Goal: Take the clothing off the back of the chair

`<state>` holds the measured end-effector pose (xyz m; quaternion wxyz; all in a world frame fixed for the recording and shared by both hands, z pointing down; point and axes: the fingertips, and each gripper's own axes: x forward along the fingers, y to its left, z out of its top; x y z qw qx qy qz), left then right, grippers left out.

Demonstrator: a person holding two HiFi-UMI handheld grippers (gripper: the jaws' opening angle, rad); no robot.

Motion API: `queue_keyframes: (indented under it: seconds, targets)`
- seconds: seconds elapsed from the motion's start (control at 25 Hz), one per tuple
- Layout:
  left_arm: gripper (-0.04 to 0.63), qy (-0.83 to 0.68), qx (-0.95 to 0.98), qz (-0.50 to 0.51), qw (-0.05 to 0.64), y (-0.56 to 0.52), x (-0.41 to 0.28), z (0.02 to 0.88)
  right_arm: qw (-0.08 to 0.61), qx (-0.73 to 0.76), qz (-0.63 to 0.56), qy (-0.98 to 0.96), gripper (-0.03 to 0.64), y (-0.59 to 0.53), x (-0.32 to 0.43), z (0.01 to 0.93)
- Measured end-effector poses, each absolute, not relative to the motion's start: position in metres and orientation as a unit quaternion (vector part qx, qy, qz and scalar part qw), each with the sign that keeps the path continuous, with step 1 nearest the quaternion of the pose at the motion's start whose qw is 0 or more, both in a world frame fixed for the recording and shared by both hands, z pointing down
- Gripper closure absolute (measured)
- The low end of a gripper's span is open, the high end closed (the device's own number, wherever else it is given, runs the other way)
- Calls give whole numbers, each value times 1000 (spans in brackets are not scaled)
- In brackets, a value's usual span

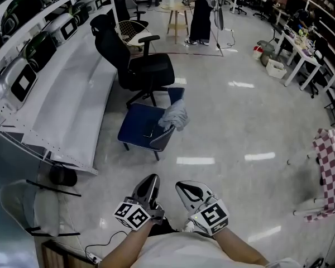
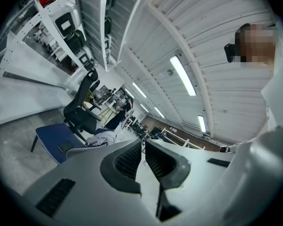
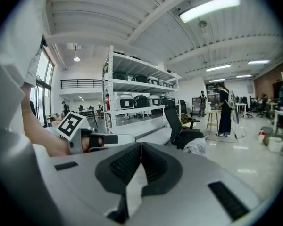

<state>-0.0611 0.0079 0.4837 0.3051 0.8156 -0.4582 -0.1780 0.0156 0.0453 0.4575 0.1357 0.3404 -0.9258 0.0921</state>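
Glossy, light-reflecting floor point(image 1: 223, 121), crumpled soft grey cloth of the clothing point(image 1: 175, 115) on the blue fabric chair point(image 1: 137, 126) — black matt office chair point(image 1: 139, 66), red-and-white checked cloth point(image 1: 332, 161), white smooth metal shelving point(image 1: 72, 94).

Open-plan lab office, white shelving point(image 1: 72, 94) of machines point(image 1: 23, 81), desks point(image 1: 302, 56), swivel chairs point(image 1: 139, 66)

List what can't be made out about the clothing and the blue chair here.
Head view: the clothing is bunched and too small to tell what garment it is.
Head view: the dark flat thing on the blue chair is too small to identify.
Right gripper view: the right gripper hides the blue chair; only the clothing's top shows.
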Motion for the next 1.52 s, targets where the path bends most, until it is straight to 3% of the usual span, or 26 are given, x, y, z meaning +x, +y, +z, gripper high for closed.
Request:
queue_keyframes:
  seconds: [0.36,1.52]
  targets:
    - [565,-450,819,-178,309,-10,-81,487,106,350,117,-923,600,25,-5,444]
    - [565,-407,828,-181,341,-64,-127,507,133,397,114,-901,600,-26,-56,463]
